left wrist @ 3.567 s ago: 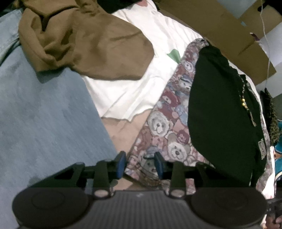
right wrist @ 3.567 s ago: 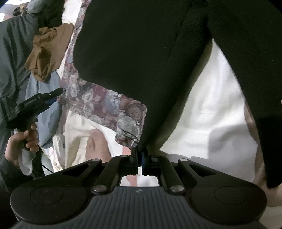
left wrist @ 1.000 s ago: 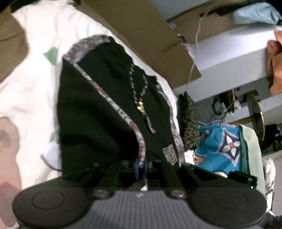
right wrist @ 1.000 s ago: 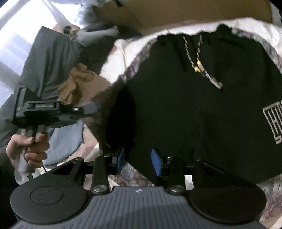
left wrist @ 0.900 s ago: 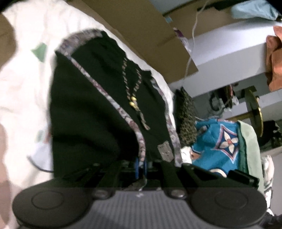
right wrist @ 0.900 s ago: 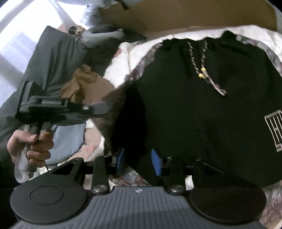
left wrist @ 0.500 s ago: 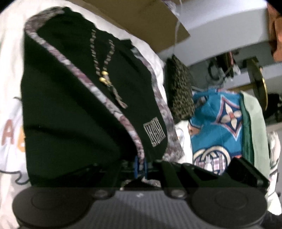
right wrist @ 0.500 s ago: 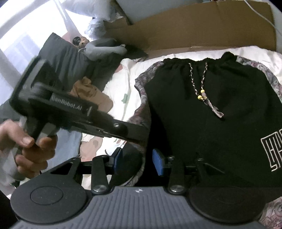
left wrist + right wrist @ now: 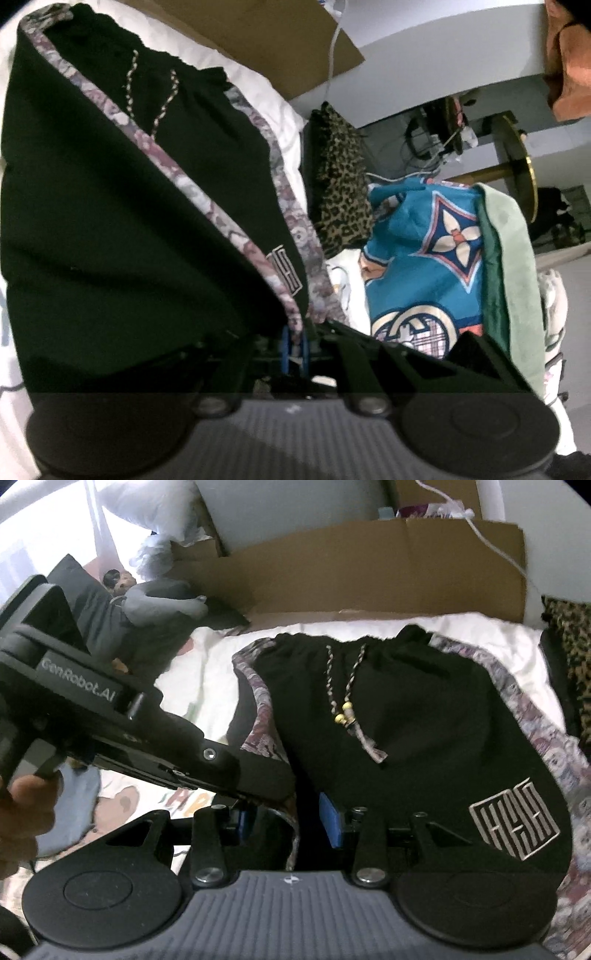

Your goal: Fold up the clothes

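With the left gripper (image 9: 294, 349) pinched tight on the floral hem of the black shorts (image 9: 424, 738) spread on the bed (image 9: 480, 631) and the right gripper (image 9: 284, 821) half open, empty, a tug could drag the fold askew

Shorts (image 9: 424, 738) hem hidden behind right tongs (image 9: 286, 818); logo (image 9: 286, 267) half covered by fold.

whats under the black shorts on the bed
A teddy-bear print cloth shows as a border around the black shorts, and the white bedsheet lies below that. How far the print cloth runs under the shorts is covered.
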Demonstrator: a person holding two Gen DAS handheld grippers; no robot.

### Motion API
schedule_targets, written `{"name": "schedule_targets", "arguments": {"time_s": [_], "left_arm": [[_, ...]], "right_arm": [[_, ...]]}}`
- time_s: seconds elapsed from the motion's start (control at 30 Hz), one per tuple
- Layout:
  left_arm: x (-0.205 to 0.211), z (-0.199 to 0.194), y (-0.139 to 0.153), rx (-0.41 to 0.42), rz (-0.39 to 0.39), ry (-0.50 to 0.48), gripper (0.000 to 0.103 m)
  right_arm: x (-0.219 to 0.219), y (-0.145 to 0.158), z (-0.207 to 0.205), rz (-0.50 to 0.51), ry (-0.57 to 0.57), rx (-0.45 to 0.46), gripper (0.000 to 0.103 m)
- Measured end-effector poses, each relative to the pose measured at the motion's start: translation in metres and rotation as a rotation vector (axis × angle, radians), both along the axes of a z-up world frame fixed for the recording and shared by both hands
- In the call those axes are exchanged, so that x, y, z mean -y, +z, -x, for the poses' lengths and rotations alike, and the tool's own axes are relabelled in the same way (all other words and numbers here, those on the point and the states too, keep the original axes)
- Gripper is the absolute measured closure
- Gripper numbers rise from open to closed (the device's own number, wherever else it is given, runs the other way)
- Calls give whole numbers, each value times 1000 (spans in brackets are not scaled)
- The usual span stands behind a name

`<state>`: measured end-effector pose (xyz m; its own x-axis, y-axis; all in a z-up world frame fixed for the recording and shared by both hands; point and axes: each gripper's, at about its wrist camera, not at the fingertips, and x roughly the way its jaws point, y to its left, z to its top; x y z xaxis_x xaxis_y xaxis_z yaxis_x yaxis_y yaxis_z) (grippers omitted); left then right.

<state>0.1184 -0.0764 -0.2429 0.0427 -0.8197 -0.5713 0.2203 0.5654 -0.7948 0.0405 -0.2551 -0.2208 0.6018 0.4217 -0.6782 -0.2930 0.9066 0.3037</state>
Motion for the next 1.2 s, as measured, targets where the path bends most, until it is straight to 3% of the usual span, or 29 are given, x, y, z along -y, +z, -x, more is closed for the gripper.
{"name": "schedule_targets", "arguments": {"time_s": [0.23,0.3,0.37,0.43,0.5,0.57,0.63,0.9,1.2], "left_arm": [[4,-2,2,-11,34,5,97],[2,-2,2,-32,52,18,97],[1,-2,3,-54,66,30,90],[0,-1,7,-48,70,30,88],[-1,-1,13,-34,79,23,78],[-3,-1,21,9,95,10,56],[-8,0,27,42,101,17,44],[-29,-7,8,19,34,108,44],[-21,0,-7,1,-21,106,44]], "right_arm": [[-15,-3,-6,80,0,60,59],[-17,-4,-8,75,-1,65,67],[-16,-7,-12,47,-10,48,90],[-13,-10,-15,28,-17,37,100],[-10,-13,-18,20,-22,33,101],[-6,-16,-19,16,-28,25,101],[1,-16,-19,5,-40,17,101],[31,-6,-14,-35,-77,15,101],[79,15,-8,-121,-163,18,102]]}}
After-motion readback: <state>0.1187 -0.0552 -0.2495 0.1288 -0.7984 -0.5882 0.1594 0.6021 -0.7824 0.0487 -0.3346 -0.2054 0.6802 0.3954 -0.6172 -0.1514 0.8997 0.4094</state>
